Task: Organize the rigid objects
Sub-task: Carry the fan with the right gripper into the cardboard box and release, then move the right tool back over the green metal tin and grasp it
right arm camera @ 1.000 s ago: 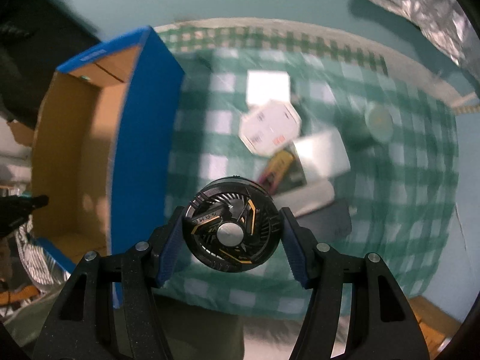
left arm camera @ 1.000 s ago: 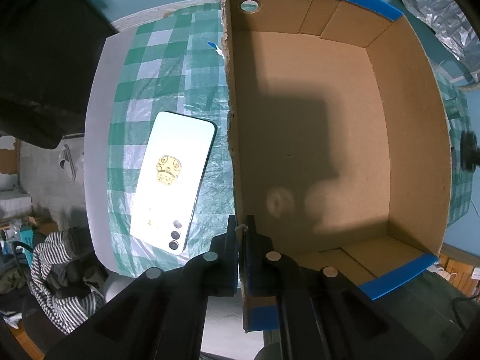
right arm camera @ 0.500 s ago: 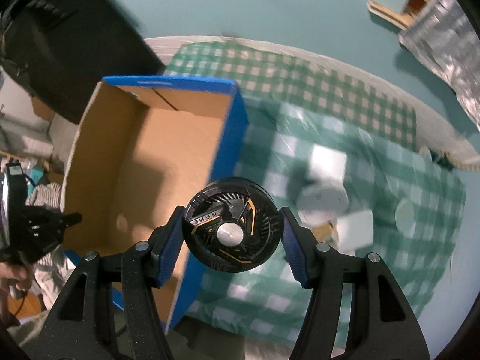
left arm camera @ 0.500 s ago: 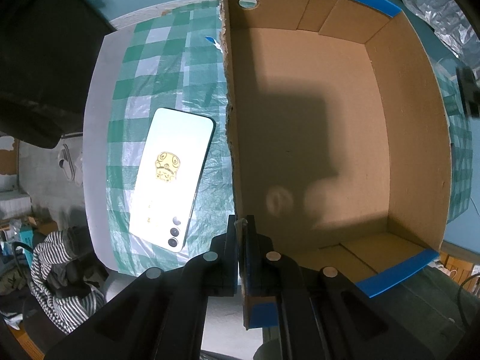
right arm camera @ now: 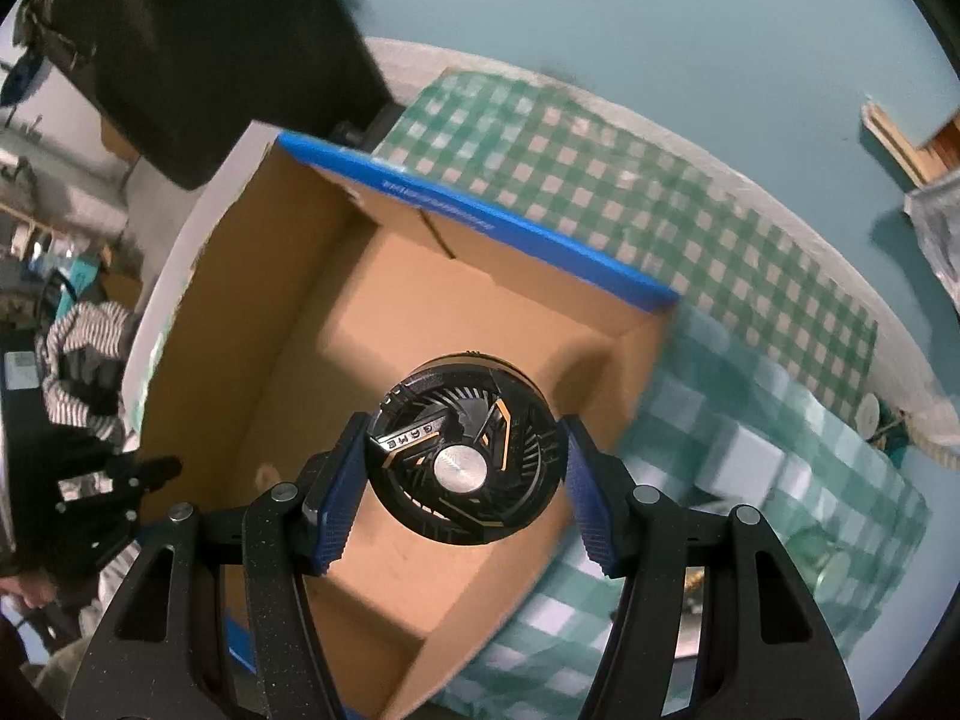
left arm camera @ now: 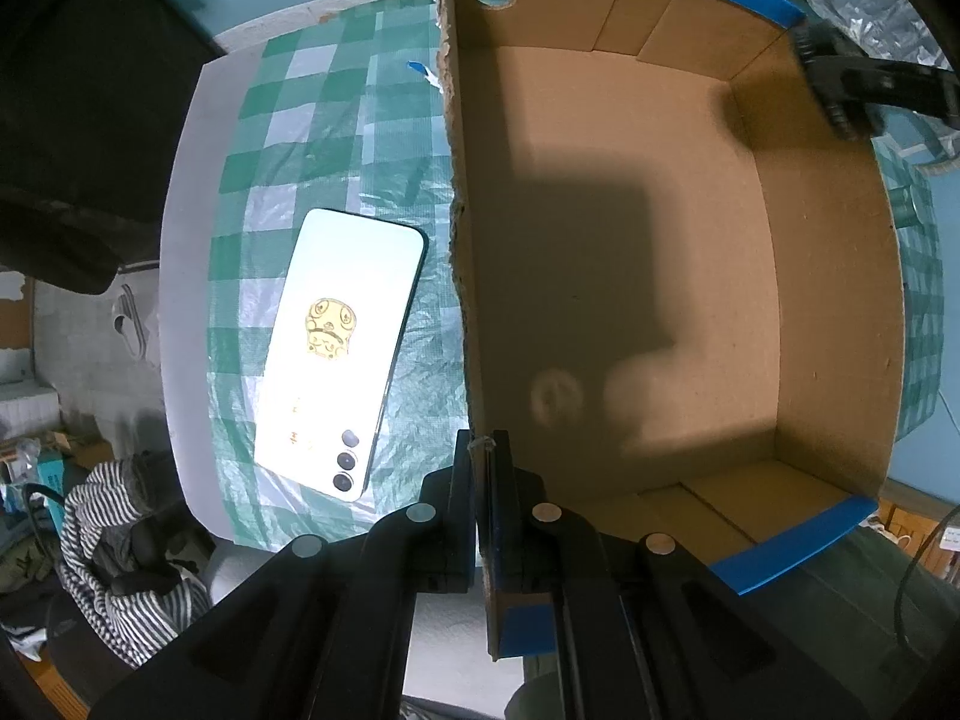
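On the blue rim tape of the cardboard box [left arm camera: 630,252], top of the left wrist frame, I read "WXYZA08" and a size in brackets ending "mm". The round black fan [right arm camera: 462,450] carries "GAME" on an orange-trimmed bar, seen reversed.

My left gripper [left arm camera: 485,450] has its jaws pinched tight on the box's torn left wall, low centre of frame. My right gripper [right arm camera: 459,456] has its jaws about half spread, blue pads pressed on either side of the fan, which hangs over the box's open inside, at frame centre.

A white phone [left arm camera: 342,354] lies camera side up on the green checked cloth [left arm camera: 312,138] of the bench, left of the box; its gold sticker I can't read. At right in the right wrist view, pale things on the cloth are blurred beyond telling. The right gripper's dark tip cuts in at upper right of the left view, smeared.
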